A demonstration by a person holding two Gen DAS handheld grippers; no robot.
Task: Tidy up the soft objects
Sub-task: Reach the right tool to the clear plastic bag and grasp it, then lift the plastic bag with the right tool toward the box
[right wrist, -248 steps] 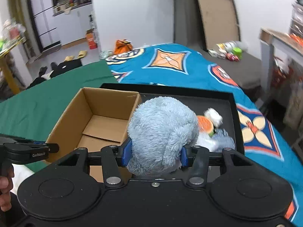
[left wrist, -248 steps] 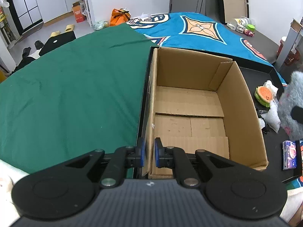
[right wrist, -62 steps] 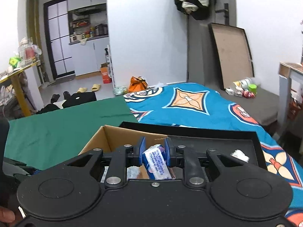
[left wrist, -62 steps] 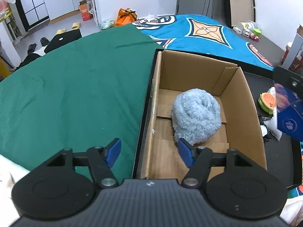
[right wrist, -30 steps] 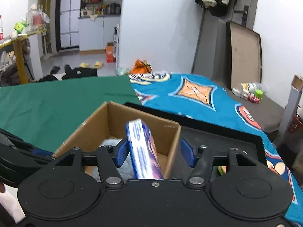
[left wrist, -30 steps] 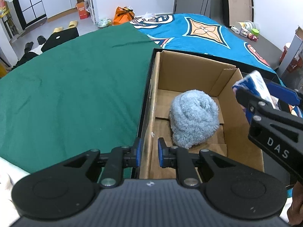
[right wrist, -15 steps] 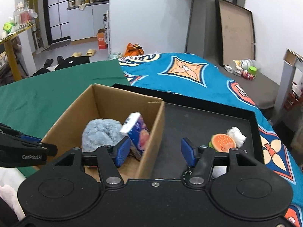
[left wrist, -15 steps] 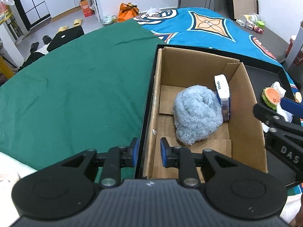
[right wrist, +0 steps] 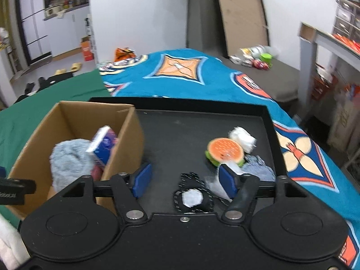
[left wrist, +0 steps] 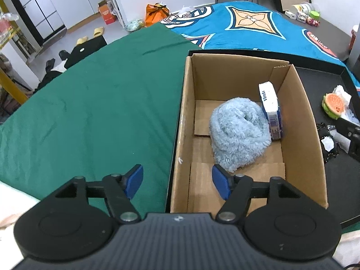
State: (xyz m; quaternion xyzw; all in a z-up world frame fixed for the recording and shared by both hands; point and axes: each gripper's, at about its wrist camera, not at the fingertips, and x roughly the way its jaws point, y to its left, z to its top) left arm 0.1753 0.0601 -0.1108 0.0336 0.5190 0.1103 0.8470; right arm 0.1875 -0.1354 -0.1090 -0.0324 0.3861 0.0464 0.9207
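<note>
Inside the cardboard box, at the centre of the left wrist frame, a fluffy blue plush is seen with a tissue pack leaned against its right side. The left gripper is held spread wide across the box's left wall, empty. In the right wrist frame, the right gripper is likewise parted and empty above the black tray, where a burger toy is lying.

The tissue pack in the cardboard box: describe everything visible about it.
The blue and white plastic-wrapped tissue pack is a flat rectangular packet printed "Vinda" on its white edge, with a barcode at one end. It stands on edge, tilted, inside the open brown cardboard box, wedged between the box's right wall and the fluffy light-blue plush bundle that it leans against. From the right wrist view its broad face shows blue with pink. No hand-held gripper touches it.
</note>
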